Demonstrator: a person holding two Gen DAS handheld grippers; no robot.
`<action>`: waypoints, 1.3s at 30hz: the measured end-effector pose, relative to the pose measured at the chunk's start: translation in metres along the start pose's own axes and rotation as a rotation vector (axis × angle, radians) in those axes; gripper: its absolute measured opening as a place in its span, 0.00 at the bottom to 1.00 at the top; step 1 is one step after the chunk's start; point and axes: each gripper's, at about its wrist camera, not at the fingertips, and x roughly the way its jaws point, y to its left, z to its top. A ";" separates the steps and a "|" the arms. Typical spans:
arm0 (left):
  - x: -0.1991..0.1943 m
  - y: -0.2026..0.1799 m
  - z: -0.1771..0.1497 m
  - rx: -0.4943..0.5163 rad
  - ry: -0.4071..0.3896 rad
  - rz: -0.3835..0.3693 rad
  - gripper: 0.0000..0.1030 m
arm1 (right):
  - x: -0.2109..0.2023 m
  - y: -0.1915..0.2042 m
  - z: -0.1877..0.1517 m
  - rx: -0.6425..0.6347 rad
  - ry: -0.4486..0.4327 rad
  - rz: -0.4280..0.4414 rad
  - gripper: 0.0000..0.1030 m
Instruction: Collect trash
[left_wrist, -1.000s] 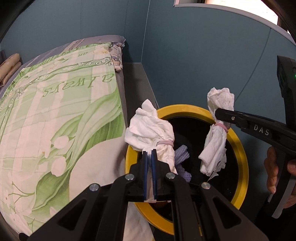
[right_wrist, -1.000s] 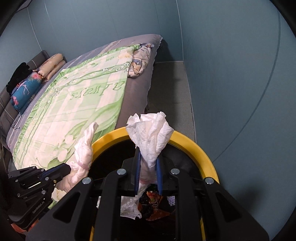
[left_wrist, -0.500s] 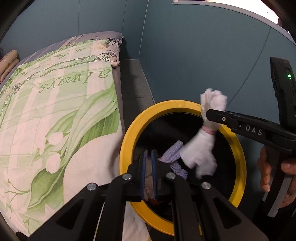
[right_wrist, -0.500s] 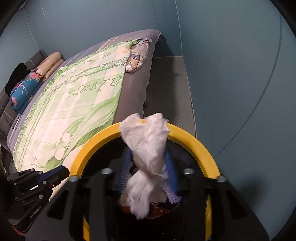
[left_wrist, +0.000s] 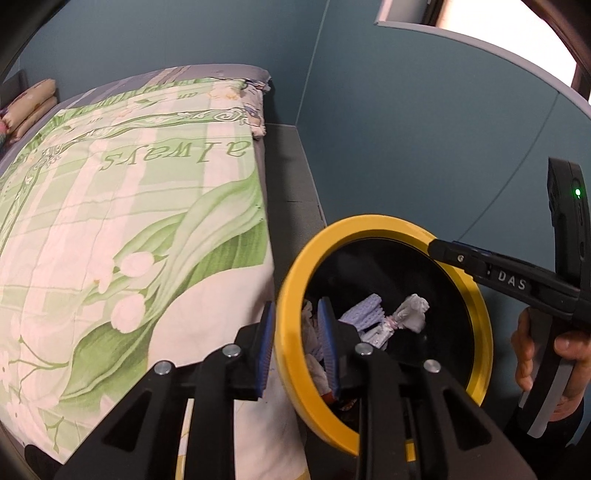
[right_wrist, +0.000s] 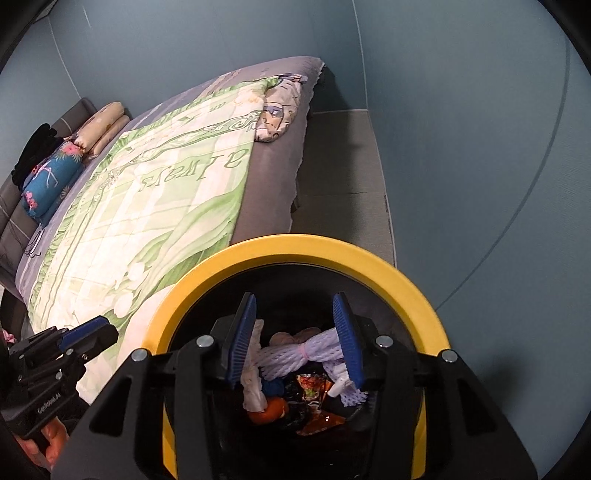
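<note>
Trash now lies inside the yellow-rimmed bin (right_wrist: 306, 249), which stands on the floor just beside the bed (left_wrist: 122, 229). Right wrist view: white tissue bundle (right_wrist: 253, 384), lavender foam netting (right_wrist: 295, 352) and some orange and dark wrappers heaped at the bottom. Left wrist view shows a second white tissue bundle (left_wrist: 412, 315) tied at the waist, lying on the heap.

Right tool (right_wrist: 297, 336): fingers spread wide, nothing between them, hanging over the bin mouth. Left tool (left_wrist: 297, 345): fingers apart at a moderate gap, empty, and they appear to straddle the near rim, one finger outside and one over the opening.

My judgement: both drops look done; what is left is to pull clear.

Risks from here:
- Left tool, if I draw it back sideways rather than up, could hook the rim and tip or drag the bin against the bed. The bin looks light; I cannot tell how stable it is.
- Closing the left fingers now would likely pinch the rim.
- Right tool, if lowered, could snag the netting and lift it back out.
- Both tools work over the same opening and could collide during retreat.
- Bedspread hangs close to the rim; a snagged edge could pull the bin over.
</note>
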 end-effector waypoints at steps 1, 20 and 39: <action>-0.002 0.003 -0.001 -0.007 -0.002 0.000 0.22 | 0.000 0.002 0.000 -0.004 0.001 0.004 0.40; -0.058 0.057 -0.010 -0.112 -0.080 0.086 0.34 | -0.006 0.065 0.010 -0.118 -0.010 0.105 0.42; -0.158 0.148 -0.047 -0.256 -0.243 0.294 0.35 | -0.035 0.219 0.001 -0.355 -0.078 0.340 0.42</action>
